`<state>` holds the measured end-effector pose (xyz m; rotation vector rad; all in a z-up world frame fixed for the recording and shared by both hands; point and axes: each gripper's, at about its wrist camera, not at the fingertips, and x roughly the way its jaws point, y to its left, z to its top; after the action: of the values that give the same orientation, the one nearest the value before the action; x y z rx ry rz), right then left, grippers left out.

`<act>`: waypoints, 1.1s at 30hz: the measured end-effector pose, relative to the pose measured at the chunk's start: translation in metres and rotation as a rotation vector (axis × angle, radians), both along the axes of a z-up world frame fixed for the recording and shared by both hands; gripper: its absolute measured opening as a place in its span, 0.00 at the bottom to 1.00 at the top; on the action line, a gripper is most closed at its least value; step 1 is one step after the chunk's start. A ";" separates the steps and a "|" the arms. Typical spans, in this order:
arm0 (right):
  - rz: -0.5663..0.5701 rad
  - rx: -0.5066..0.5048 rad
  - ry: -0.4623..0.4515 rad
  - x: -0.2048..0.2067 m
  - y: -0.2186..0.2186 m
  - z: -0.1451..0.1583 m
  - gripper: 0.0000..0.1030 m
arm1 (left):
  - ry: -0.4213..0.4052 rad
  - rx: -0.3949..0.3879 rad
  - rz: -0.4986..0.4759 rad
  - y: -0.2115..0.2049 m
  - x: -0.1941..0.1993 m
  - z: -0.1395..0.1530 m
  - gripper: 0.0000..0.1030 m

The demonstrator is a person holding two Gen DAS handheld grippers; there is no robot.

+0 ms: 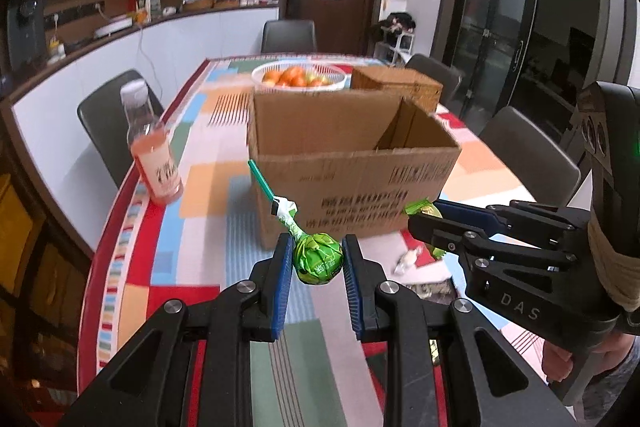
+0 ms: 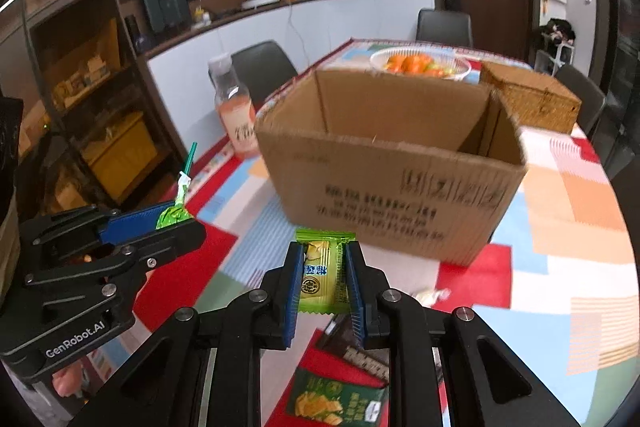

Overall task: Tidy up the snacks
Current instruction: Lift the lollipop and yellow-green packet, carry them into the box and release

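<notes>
The left gripper (image 1: 319, 259) is pinching a green lollipop (image 1: 318, 258) by its head, stick slanting up-left. The right gripper (image 2: 323, 277) is clamping a yellow-green snack packet (image 2: 322, 273). Both are hanging over the patchwork table (image 1: 192, 187), just before the open box (image 2: 384, 163).

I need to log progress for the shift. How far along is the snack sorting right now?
Done: nothing shows as packed; the cardboard box interior is mostly hidden. In hand: the left gripper holds a green lollipop, and the right gripper holds a green candy packet, both short of the box. Left: a white wrapped candy, a green chips packet and a dark packet remain on the table.
</notes>
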<state>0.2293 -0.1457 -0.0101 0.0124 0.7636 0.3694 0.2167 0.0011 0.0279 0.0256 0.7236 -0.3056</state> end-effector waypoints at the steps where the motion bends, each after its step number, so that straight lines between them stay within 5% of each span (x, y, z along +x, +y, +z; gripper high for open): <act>1: -0.006 0.003 -0.012 0.001 -0.001 0.004 0.22 | -0.011 -0.002 -0.004 -0.001 0.001 0.004 0.24; 18: -0.068 0.032 -0.149 0.025 -0.026 0.061 0.22 | -0.123 -0.010 -0.048 -0.026 0.028 0.052 0.24; 33: -0.098 0.007 -0.139 0.073 -0.040 0.066 0.22 | -0.080 -0.007 -0.060 -0.038 0.086 0.055 0.24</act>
<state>0.3020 -0.1852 0.0557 0.0300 0.6217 0.2769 0.3027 -0.0372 0.0830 0.0532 0.6430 -0.3624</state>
